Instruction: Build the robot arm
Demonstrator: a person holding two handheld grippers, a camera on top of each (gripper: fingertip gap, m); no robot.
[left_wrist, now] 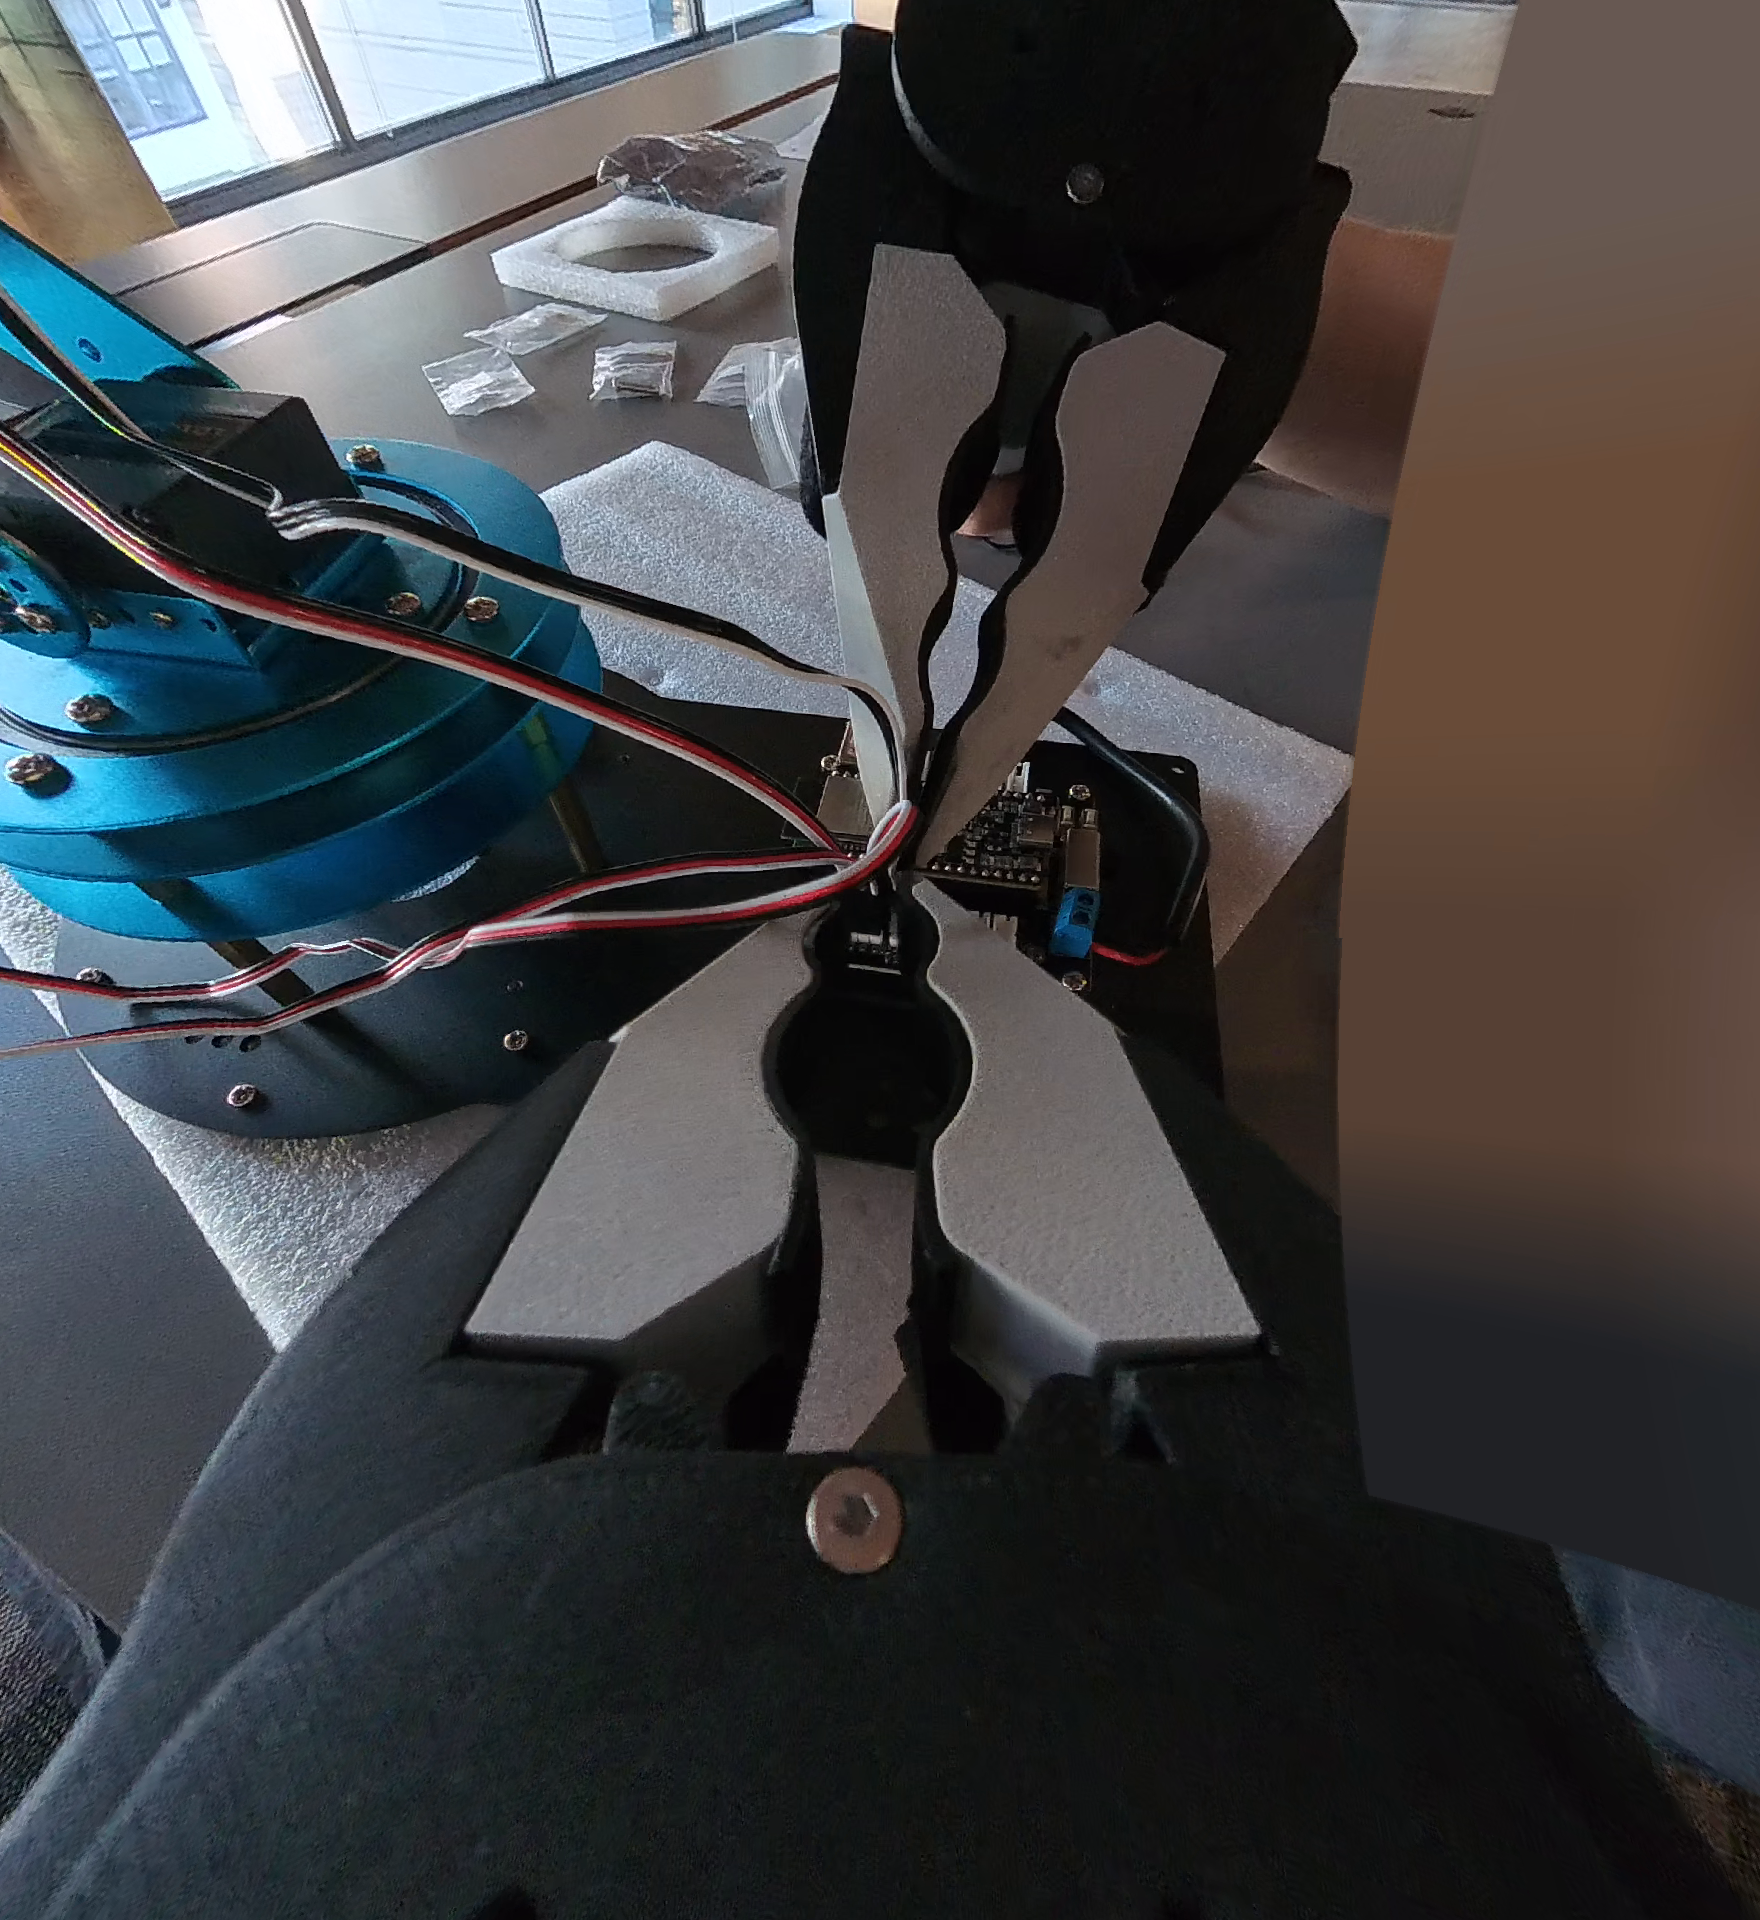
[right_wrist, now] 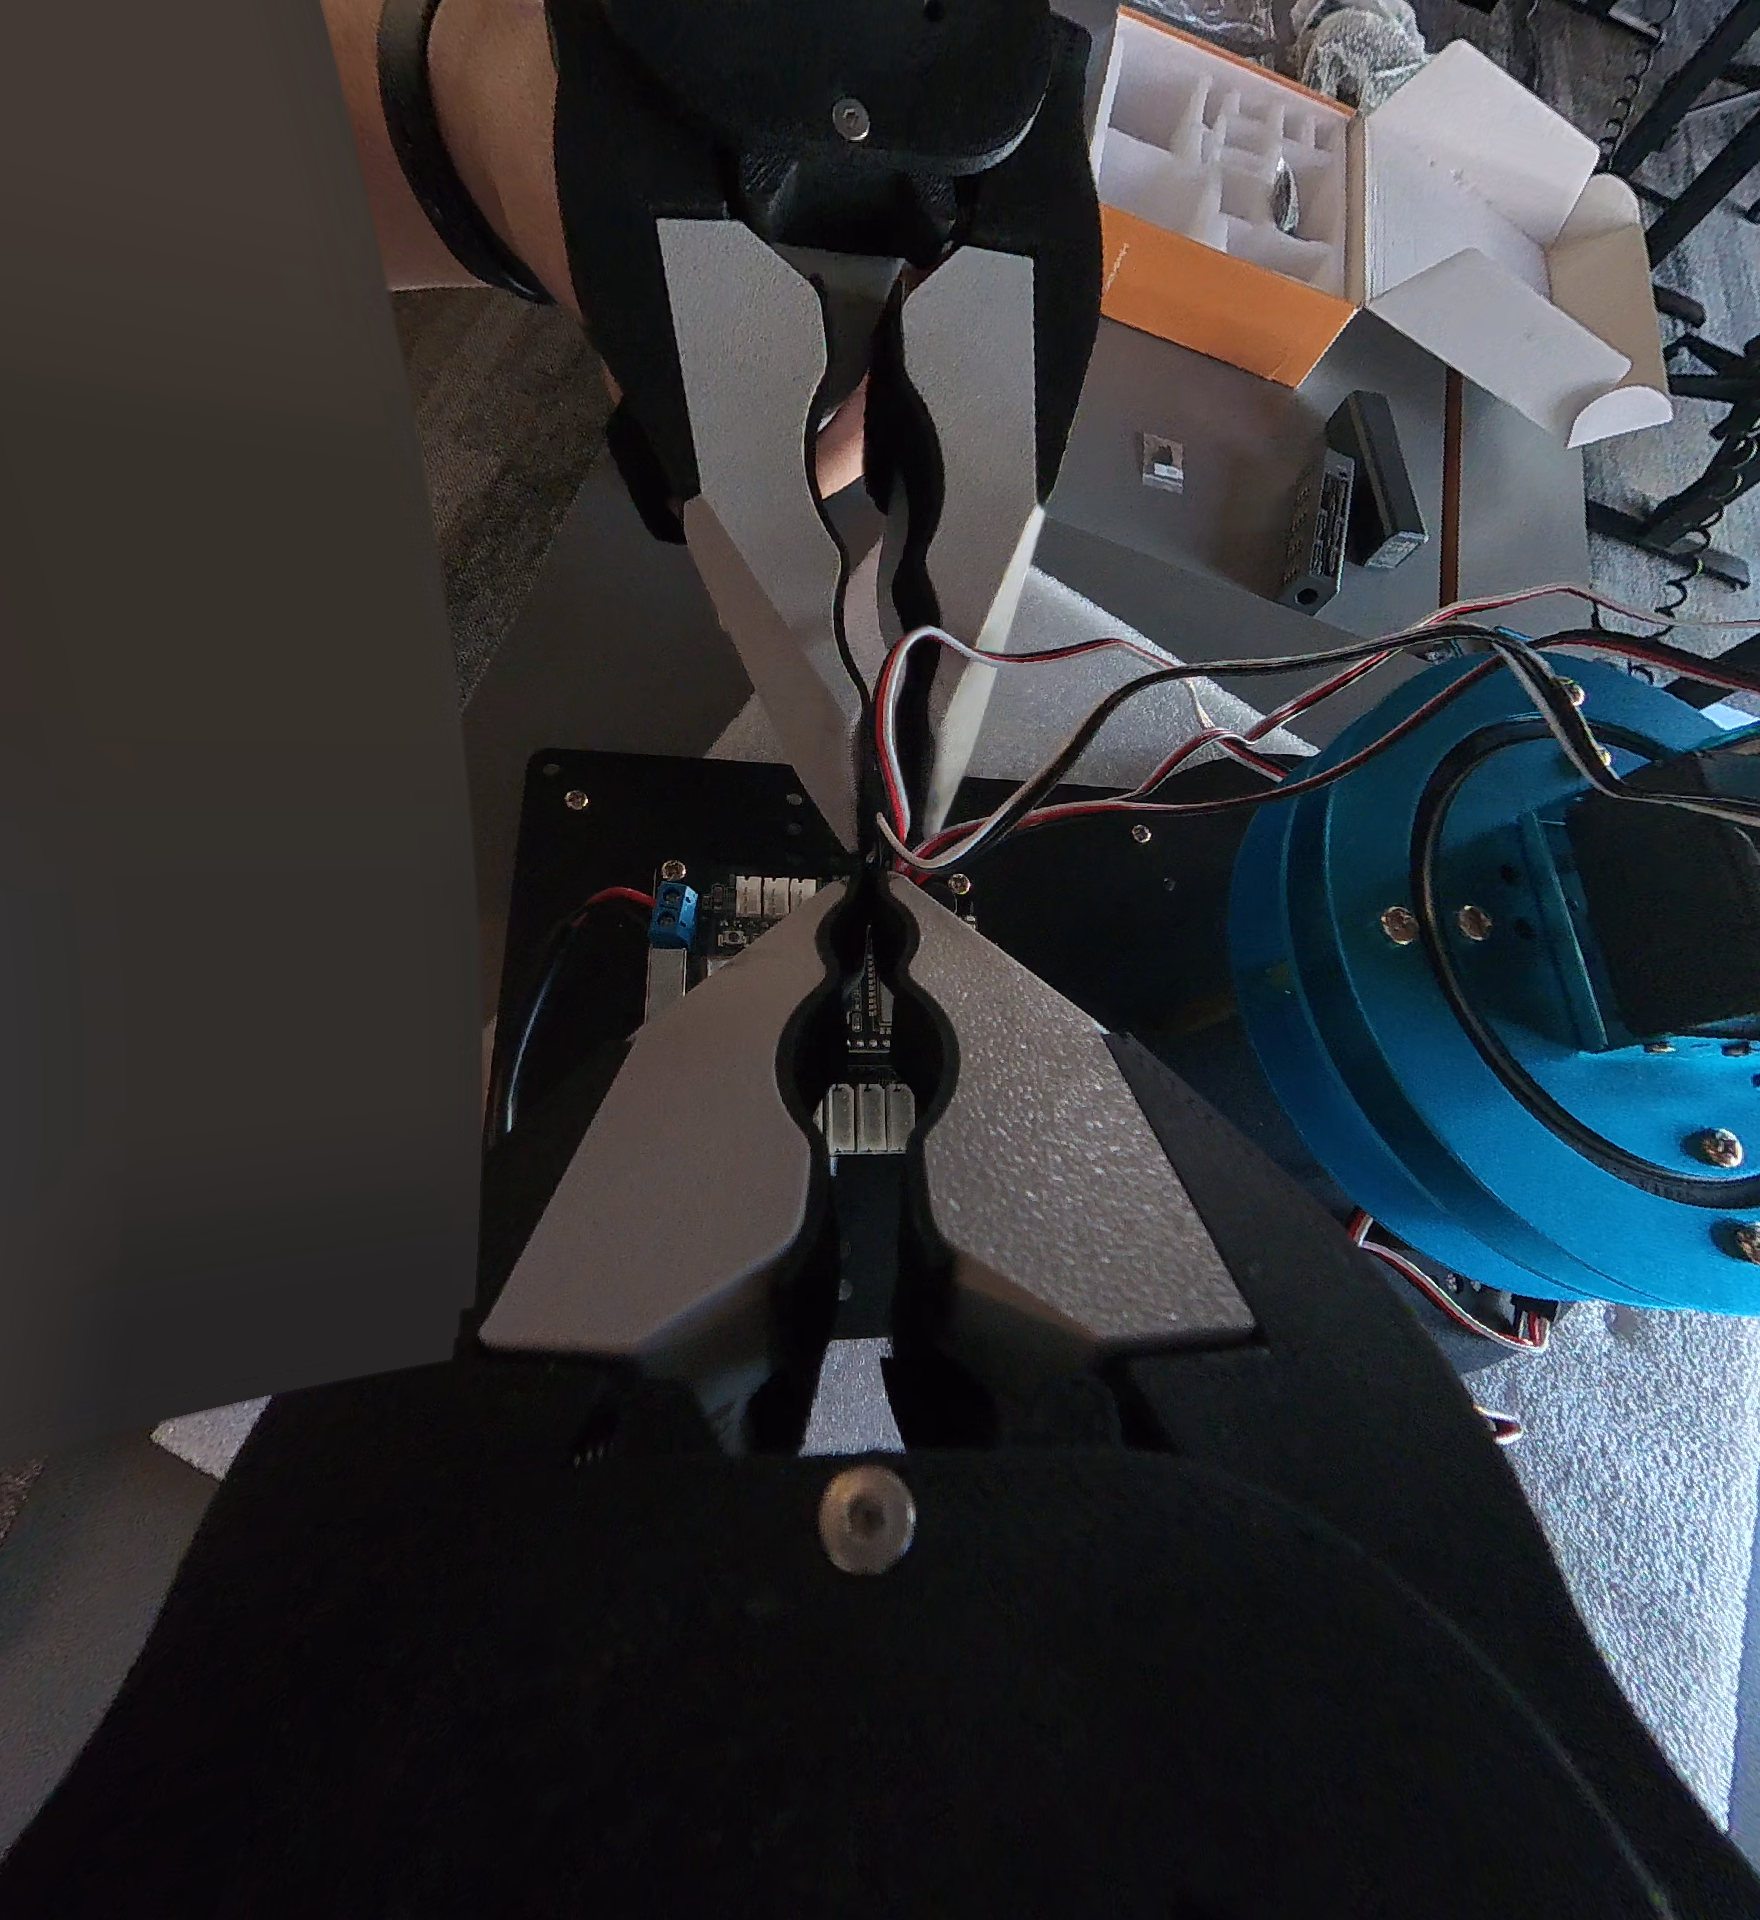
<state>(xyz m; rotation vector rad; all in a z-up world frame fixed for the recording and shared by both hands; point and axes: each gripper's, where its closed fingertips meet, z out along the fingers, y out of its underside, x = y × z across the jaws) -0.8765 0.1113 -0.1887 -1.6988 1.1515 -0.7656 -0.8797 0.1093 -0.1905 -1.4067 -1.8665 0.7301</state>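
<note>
Pinching 1 wire bundle (left_wrist: 647,914) tip to tip: left gripper (left_wrist: 891,883), right gripper (right_wrist: 871,862).

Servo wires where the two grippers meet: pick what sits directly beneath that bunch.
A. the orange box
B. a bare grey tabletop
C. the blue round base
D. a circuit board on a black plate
D: the red, white and black servo wires gather at the tips of both grippers, right over the circuit board mounted on the black plate; the blue round base stands off to the side.
</note>
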